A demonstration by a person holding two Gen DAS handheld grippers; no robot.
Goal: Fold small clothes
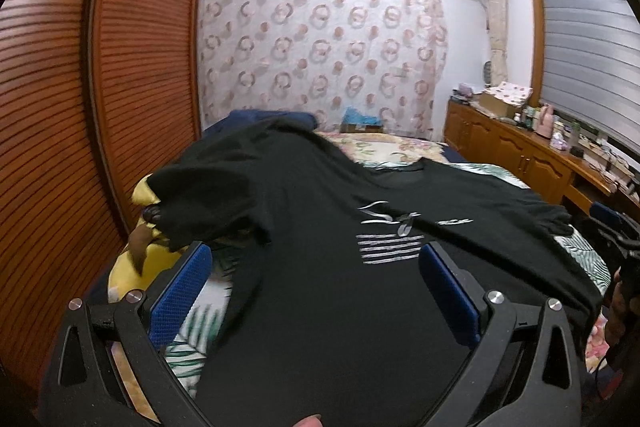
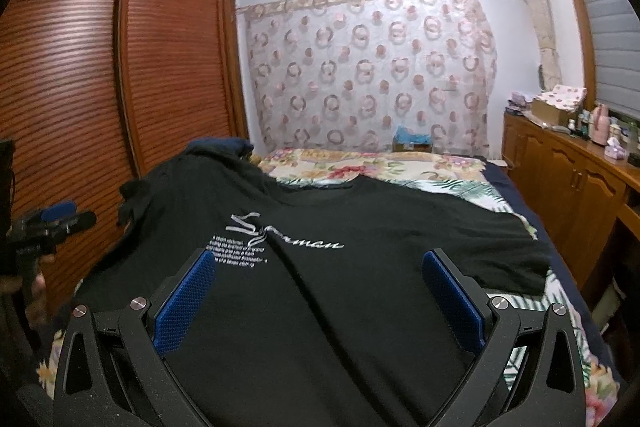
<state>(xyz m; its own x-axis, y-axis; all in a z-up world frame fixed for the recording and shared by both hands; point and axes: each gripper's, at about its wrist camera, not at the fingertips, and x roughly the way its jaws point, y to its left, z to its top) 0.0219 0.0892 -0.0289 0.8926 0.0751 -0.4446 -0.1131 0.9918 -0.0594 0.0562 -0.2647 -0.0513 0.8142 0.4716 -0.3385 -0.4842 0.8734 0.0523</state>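
The shirt (image 2: 340, 291) lies spread on the bed (image 2: 360, 163). Wardrobe (image 2: 120, 67) at 9 o'clock, curtain (image 2: 368, 75) at 12, cabinet (image 2: 568, 187) at 3.

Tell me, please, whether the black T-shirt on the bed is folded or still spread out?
Mostly spread: the black T-shirt lies face up, print and neckline visible, right sleeve flat; its left sleeve is bunched.

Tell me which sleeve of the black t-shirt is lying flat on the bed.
The black t-shirt's right-hand sleeve in the right wrist view lies spread flat on the floral bedspread. The left-hand sleeve is bunched and raised.
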